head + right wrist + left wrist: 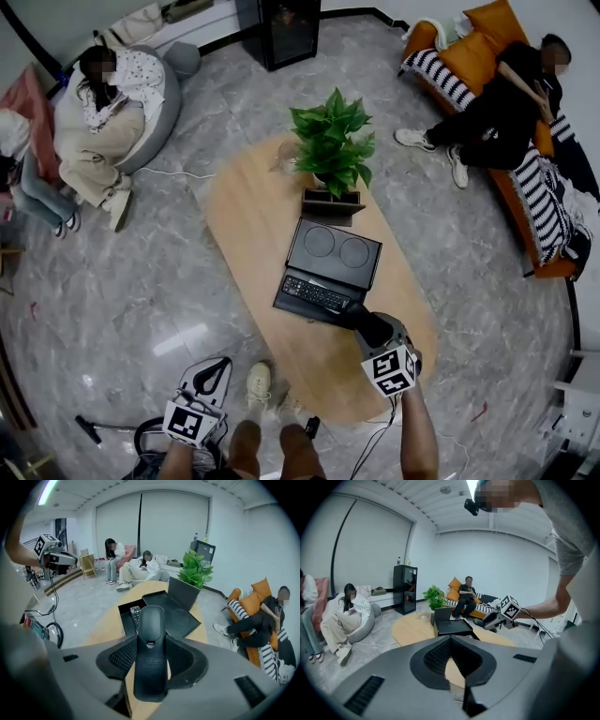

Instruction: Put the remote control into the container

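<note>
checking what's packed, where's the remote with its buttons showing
Head view, centre: remote control lies in the black container's near compartment, just left of the right gripper.

Marble floor (pixel 122 281), oval wooden table (pixel 244 216), orange sofa (pixel 473 56)

Oval wooden desk (pixel 253 225) on the grey marble floor (pixel 141 281); on it a black container (pixel 323 269), lying open; just behind it a potted plant (pixel 333 150).

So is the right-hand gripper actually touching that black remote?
Touching. The right gripper view shows the black remote clamped between the pads of the right gripper, which press its two sides.
</note>
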`<state>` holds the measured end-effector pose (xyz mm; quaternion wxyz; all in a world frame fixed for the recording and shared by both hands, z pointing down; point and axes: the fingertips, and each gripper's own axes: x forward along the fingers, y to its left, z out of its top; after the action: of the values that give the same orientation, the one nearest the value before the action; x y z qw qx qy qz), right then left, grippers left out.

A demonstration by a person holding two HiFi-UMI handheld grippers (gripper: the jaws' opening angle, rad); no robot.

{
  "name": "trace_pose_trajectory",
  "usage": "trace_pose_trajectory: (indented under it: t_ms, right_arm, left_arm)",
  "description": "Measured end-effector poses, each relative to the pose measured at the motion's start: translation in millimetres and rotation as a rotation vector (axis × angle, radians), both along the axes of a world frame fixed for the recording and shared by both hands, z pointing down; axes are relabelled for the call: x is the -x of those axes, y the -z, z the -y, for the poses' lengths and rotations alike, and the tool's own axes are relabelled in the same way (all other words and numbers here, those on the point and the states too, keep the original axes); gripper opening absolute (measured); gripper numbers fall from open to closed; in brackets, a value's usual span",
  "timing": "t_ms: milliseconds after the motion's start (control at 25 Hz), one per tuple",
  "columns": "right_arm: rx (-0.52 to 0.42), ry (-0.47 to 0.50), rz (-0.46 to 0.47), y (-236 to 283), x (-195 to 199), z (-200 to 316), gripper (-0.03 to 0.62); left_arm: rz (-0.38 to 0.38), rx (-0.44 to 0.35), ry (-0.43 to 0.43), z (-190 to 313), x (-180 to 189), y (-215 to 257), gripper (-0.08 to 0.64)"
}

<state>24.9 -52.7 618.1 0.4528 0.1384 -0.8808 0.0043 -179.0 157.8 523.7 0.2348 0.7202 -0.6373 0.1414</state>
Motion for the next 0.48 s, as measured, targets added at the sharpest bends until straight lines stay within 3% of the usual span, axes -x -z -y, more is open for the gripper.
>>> trace_pose_trajectory:
  t_ms: [480]
  right_arm:
    - [0.008, 0.196, -0.072, -45.6, 80.8, -6.1, 0.196]
  left_arm:
    - [-0.019, 0.016, 0.128, -30.8, 40.2, -11.3, 0.008]
